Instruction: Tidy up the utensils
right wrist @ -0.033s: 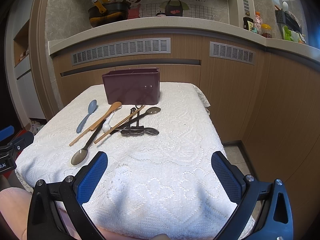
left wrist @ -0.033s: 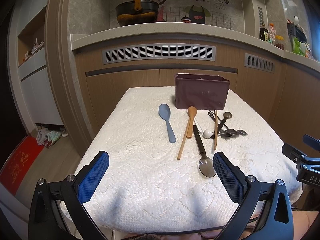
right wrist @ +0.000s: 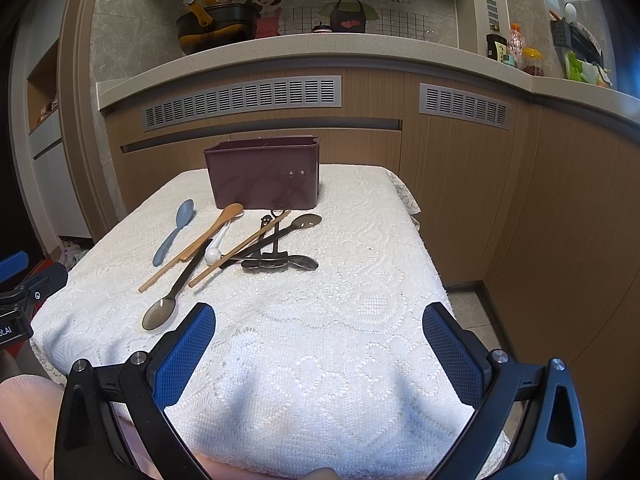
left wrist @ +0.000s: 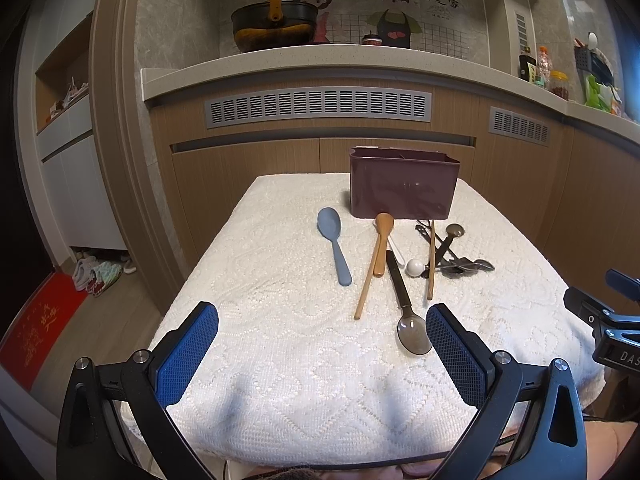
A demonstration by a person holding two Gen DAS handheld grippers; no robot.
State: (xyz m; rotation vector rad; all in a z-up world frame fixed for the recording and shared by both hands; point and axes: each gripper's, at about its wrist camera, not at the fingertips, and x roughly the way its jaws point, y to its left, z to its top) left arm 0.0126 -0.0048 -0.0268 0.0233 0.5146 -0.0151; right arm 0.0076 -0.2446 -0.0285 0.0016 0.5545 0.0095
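Note:
A dark purple utensil holder (left wrist: 404,188) stands at the far end of the table, also in the right wrist view (right wrist: 264,174). In front of it lie a blue spoon (left wrist: 334,242), a wooden spoon (left wrist: 382,240), a wooden chopstick (left wrist: 366,284), a black-handled metal spoon (left wrist: 406,312), a small white spoon (left wrist: 414,267) and a heap of dark metal utensils (left wrist: 452,256). My left gripper (left wrist: 320,356) is open and empty near the table's front edge. My right gripper (right wrist: 318,356) is open and empty, to the right of the utensils (right wrist: 264,248).
A white lace cloth (left wrist: 280,320) covers the table. Wooden cabinets and a counter (left wrist: 320,64) with a pot stand behind it. The floor drops off on the table's left (left wrist: 100,320) and right (right wrist: 472,308). The right gripper's body shows at the right edge (left wrist: 612,328).

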